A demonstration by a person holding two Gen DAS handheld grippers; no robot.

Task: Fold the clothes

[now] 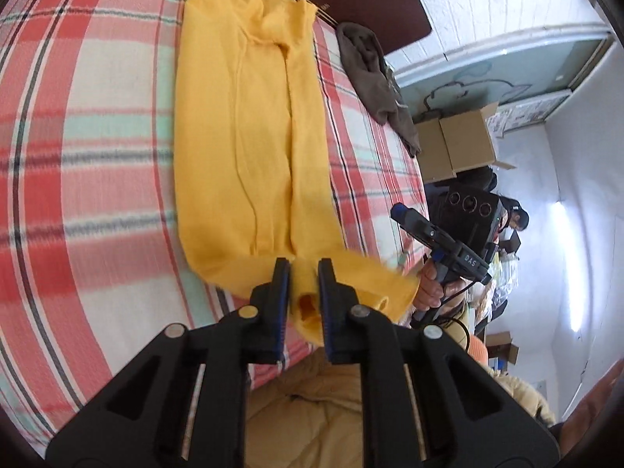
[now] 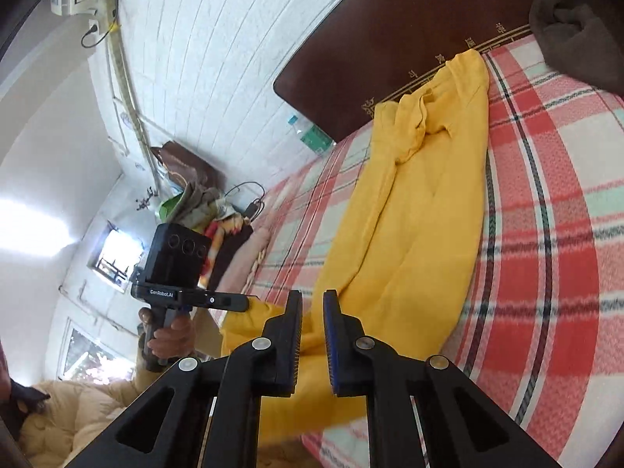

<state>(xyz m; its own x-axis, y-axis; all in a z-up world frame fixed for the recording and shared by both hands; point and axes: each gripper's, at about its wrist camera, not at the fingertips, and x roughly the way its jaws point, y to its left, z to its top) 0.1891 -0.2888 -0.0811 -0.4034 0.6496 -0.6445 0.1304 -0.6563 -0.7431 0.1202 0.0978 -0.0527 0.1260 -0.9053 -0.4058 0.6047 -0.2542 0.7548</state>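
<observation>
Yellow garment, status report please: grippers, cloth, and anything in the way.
Left gripper and right gripper both shut on near hem. Yellow garment stretched lengthwise on plaid bed. Brown garment lies beside it, apart.

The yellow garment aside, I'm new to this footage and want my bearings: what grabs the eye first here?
A long yellow garment lies stretched along a red, white and mint plaid bedspread toward the dark brown headboard. Both the left gripper and the right gripper are clamped on its near end, lifting that edge off the bed. A crumpled dark brown garment sits beside it near the headboard.
</observation>
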